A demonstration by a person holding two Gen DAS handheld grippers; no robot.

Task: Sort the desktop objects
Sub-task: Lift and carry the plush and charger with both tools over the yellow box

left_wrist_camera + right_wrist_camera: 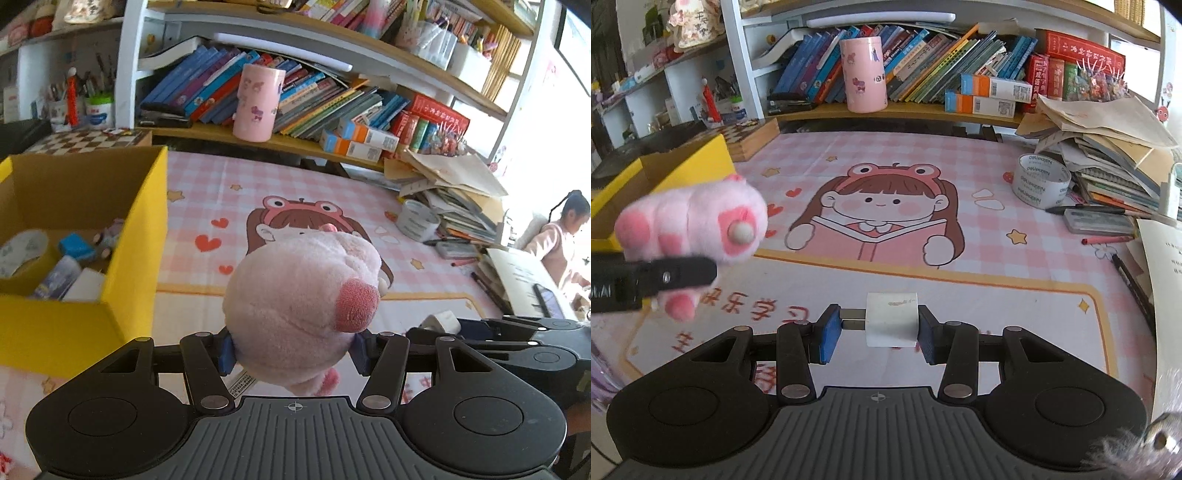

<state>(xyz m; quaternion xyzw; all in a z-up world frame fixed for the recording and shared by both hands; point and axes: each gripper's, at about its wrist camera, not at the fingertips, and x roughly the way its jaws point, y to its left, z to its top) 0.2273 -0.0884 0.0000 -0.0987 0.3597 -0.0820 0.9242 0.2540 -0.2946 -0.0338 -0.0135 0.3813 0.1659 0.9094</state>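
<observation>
**Two handheld grippers carry a plush toy and a charger above a pink desk mat**

The left gripper (295,350) clamps a pink plush toy (303,295) between its blue pads, holding it in the air above the pink checked desk mat (295,184). In the right wrist view the same toy (694,221) hangs over the mat's left part, near the yellow cardboard box (140,251). That open box stands on the mat's left side and holds a tape roll, a blue item and other small things.

The right gripper (882,332) is closed on a white plug-in charger (892,319), its metal prongs pointing toward the left pad, above the mat's near edge.

A roll of printed tape (1039,181) rests on the mat's right side, beside a stack of papers and books (1108,147). Behind the mat, a pink cylindrical container (864,74) stands on a bookshelf.
</observation>
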